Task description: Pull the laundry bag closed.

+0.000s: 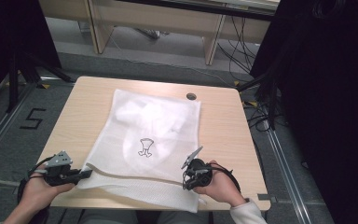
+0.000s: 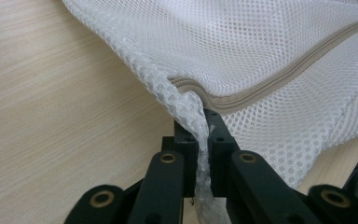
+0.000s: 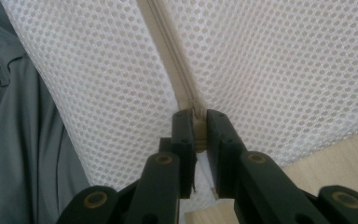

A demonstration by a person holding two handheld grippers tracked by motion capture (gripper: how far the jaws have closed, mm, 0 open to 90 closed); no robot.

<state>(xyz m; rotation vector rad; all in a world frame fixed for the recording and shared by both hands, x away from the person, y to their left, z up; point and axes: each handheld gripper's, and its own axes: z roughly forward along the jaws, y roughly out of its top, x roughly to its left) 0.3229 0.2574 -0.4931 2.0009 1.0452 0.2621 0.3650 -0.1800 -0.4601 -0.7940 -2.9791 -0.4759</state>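
L tongs (image 1: 85,174) at near-left, jaws level, pointing right, pinched closed. R tongs (image 1: 189,173) at near-right, jaws angled left, clamped tight. Both hands (image 1: 37,186) grip from below, forearms low.

One mesh bag (image 1: 149,140) (zippered), two grippers.

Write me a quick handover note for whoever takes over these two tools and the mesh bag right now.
Left tool: shut on the mesh laundry bag, pinching a bunched corner of its near edge beside the zipper.
Right tool: shut on the beige zipper pull, at the bag's near right end.
Bag: lies flat on the wooden table, near edge overhanging toward the person, with a white garment inside.
Done: both grips are set, bag edge held.
Left: the zipper run along the near edge, probably; how far it is closed I cannot tell. Keep the left grip firm as an anchor.
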